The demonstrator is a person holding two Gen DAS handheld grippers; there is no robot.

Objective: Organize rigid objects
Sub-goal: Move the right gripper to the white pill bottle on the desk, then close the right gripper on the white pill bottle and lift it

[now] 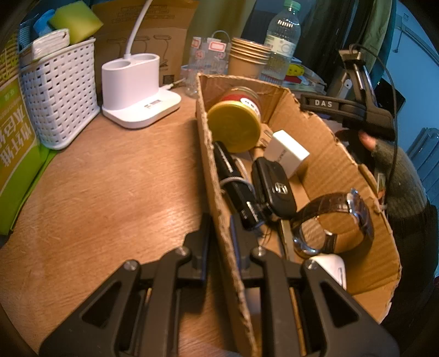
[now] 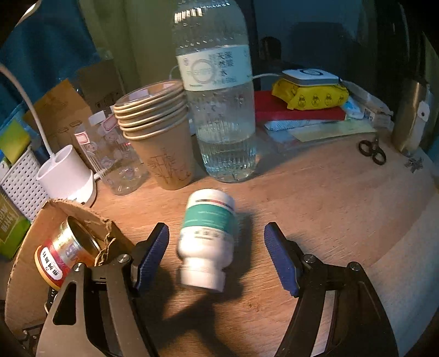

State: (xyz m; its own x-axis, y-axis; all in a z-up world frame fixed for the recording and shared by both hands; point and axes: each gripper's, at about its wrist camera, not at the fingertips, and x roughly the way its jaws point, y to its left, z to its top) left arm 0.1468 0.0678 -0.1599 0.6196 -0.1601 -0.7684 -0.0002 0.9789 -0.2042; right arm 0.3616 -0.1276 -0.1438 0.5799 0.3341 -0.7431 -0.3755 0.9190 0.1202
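Your left gripper (image 1: 219, 244) is clamped on the cardboard box (image 1: 343, 175) wall. Your right gripper (image 2: 216, 255) is spread wide around the white pill bottle (image 2: 207, 241), which lies on the table just right of the box.

Table: I see a bare wooden table (image 2: 343, 197) under everything.
Left side: a white woven basket (image 1: 59, 93) holds a green sponge (image 1: 75, 20); just beside it stands a white lamp base (image 1: 137, 90).
Back row: a stack of brown paper cups (image 2: 162, 134) stands touching a half-full water bottle (image 2: 219, 96); a small clear bottle (image 2: 115, 156) sits to their left.
Right rear: I make out a yellow pack (image 2: 310, 96) lying on a red book (image 2: 296, 111).
Right edge: small black scissors (image 2: 371, 151) lie flat.
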